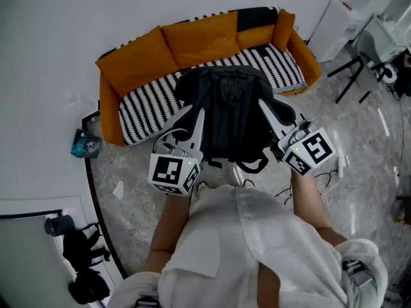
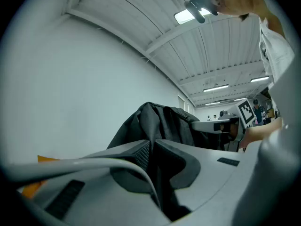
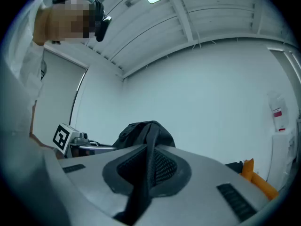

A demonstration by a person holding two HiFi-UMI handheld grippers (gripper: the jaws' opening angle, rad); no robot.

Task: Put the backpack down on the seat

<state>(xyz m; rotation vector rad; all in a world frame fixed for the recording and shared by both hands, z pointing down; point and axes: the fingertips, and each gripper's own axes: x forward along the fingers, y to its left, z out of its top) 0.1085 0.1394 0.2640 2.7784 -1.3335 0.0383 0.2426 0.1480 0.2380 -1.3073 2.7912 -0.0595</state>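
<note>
The left gripper [image 2: 151, 147] has its jaws squeezed almost together on a fold of the black backpack [image 1: 225, 117]; the dark fabric runs down through the slit between them. The right gripper [image 3: 149, 161] is just as narrow, with a black strap [image 3: 143, 182] pinched between its ribbed pads and leading up to the bag. From where the person stands, the two grippers hold the pack between them, one on each flank, marker cubes turned toward the person's white shirt [image 1: 257, 249].

The pack hangs over the front edge of the seat [image 1: 148, 108], a black-and-white striped cushion that shows on both sides of it (whether the bottom touches the cushion I cannot tell from here). Behind it rises the sofa's orange backrest [image 1: 192, 40], with an orange pillow [image 1: 282, 27] propped at the right end and a dark patch beside it.

Farther out, on the pale marbled floor [image 1: 128, 191], a small teal-and-black object [image 1: 85, 144] lies just left of the sofa, near the wall. A black bag [image 1: 83, 262] sits at the lower left. To the right of the sofa stand a black tripod [image 1: 350, 76] and a white appliance [image 1: 337, 15]. Loose cables [image 1: 327, 172] trail on the floor by the right gripper.
</note>
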